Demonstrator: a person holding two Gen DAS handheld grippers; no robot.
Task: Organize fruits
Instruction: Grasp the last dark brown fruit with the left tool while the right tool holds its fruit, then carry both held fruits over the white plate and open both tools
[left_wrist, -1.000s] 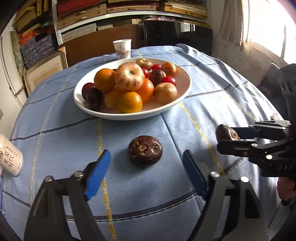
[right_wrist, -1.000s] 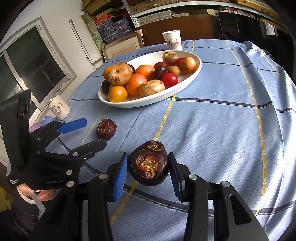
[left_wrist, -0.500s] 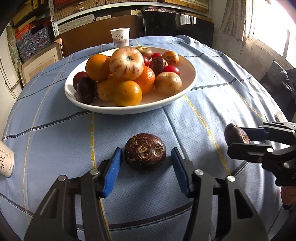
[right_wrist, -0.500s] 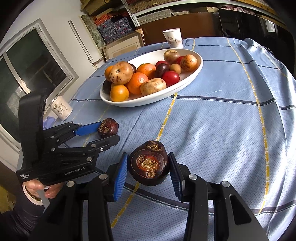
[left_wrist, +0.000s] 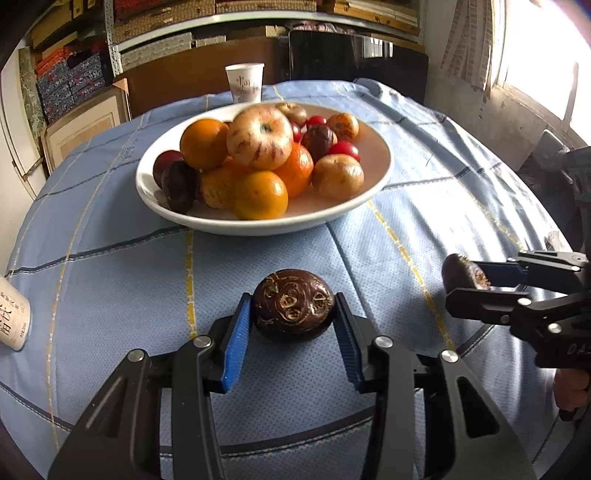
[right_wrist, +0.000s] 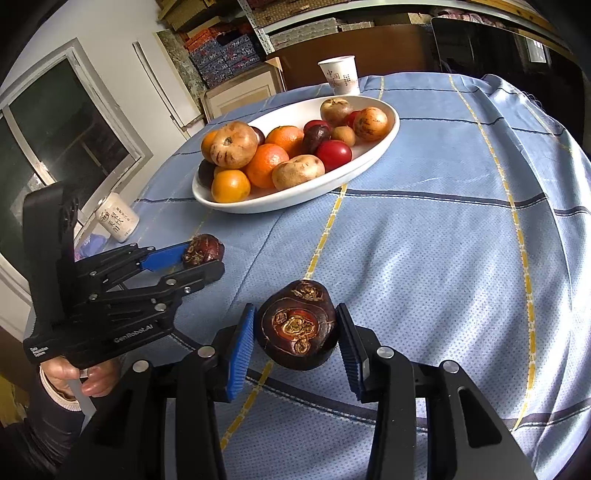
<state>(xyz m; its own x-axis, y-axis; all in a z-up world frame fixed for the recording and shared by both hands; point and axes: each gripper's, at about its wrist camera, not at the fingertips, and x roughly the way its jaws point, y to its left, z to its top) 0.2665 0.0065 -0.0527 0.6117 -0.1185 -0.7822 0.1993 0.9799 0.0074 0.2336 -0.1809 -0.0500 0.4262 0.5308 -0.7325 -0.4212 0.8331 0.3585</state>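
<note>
Fruit sits between both sets of jaws now. My left gripper (left_wrist: 293, 325) has just been closing: a second ago its blue pads stood wide on either side of the dark water chestnut (left_wrist: 293, 304) lying on the blue tablecloth (left_wrist: 118, 295); now they sit against its flanks, and it looks gripped, though it rests on the cloth, unlifted. My right gripper (right_wrist: 295, 338) is unchanged, narrowly parted and clamped on a second water chestnut (right_wrist: 297, 325), which appears to hang a little above the cloth. The white bowl (left_wrist: 376, 177), heaped with oranges, an apple and smaller fruit, stands at the far middle of the table, well apart from both. I judge the pick nearly complete on the left; next I would lift and carry both chestnuts to the bowl, watching that the round skin does not slip.
</note>
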